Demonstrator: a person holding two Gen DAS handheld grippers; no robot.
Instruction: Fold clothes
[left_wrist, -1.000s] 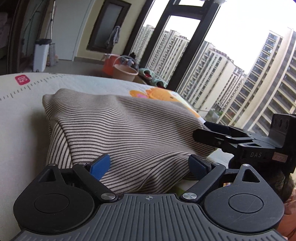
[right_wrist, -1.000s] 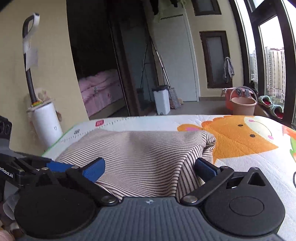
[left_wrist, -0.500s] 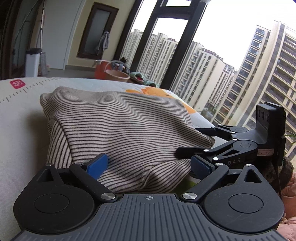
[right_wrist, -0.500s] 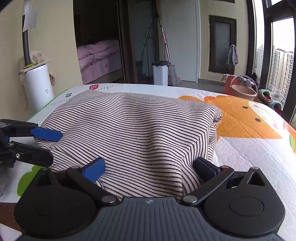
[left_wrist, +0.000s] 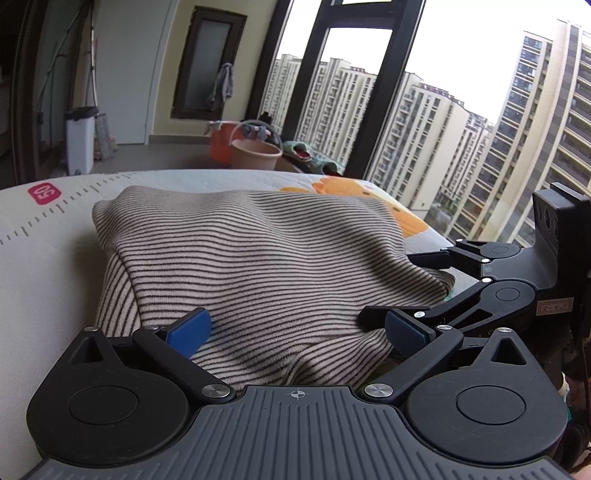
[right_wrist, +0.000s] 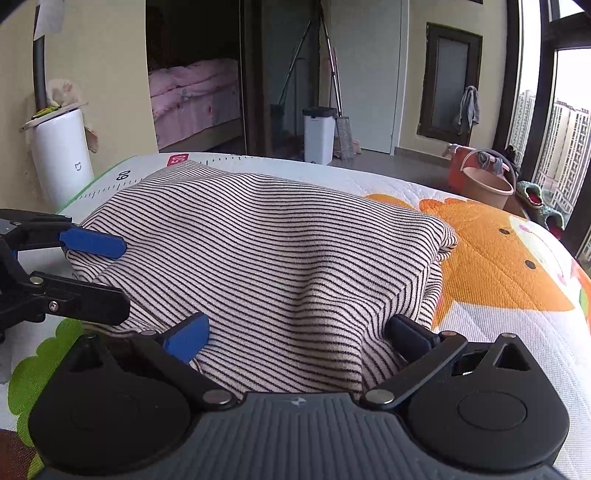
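Striped top (left_wrist: 258, 266): folded, rumpled, lying on mat (right_wrist: 509, 258); near edge hiding behind tool bodies; left tool (left_wrist: 295, 328) and right tool (right_wrist: 295, 332) both gaping

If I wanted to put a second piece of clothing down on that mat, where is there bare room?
Bare mat lies right of the striped garment, over the orange cartoon print, and in the strip by the ruler marks on its other side. The near edge is crowded: the left gripper and right gripper straddle it.
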